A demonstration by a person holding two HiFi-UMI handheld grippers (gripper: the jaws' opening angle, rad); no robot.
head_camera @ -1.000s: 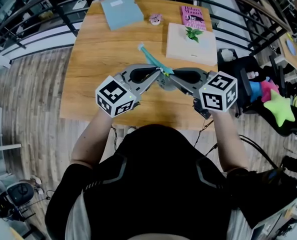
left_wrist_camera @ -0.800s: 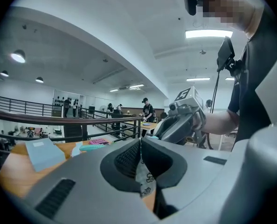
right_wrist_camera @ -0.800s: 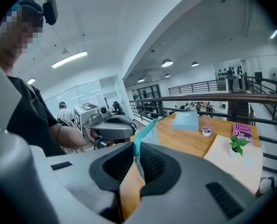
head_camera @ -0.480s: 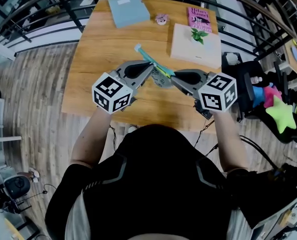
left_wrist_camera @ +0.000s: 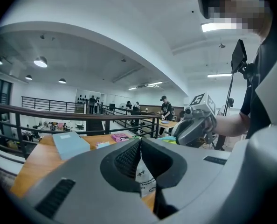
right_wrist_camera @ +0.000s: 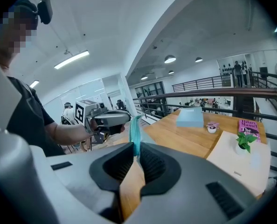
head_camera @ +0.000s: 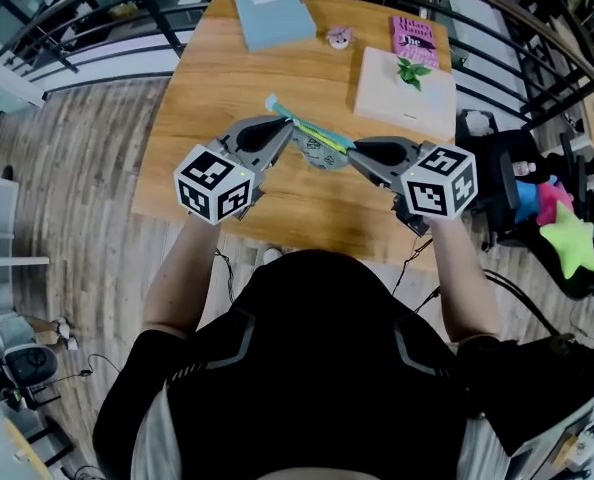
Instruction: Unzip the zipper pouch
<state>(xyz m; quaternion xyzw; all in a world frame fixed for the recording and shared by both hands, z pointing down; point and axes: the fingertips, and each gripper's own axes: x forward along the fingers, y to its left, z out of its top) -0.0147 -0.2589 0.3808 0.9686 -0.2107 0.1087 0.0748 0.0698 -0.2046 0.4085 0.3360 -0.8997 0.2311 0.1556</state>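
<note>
right tongs [head_camera: 354, 152] pinch the zipper pouch [head_camera: 321, 153] by its teal edge as anchor; left tongs [head_camera: 291, 130] clamp its other end, likely to pull.

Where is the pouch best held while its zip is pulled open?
At the right end of its teal zipper edge, pinched across from the person's right, as the right gripper does. The edge is a thin strip standing upright between the jaws, so flat pads clamp it well. That likely braces the pouch for the left gripper, shut on it further along, to pull.

Right tongs [right_wrist_camera: 136, 154] tight on teal zipper pouch [right_wrist_camera: 135, 133] edge
</note>
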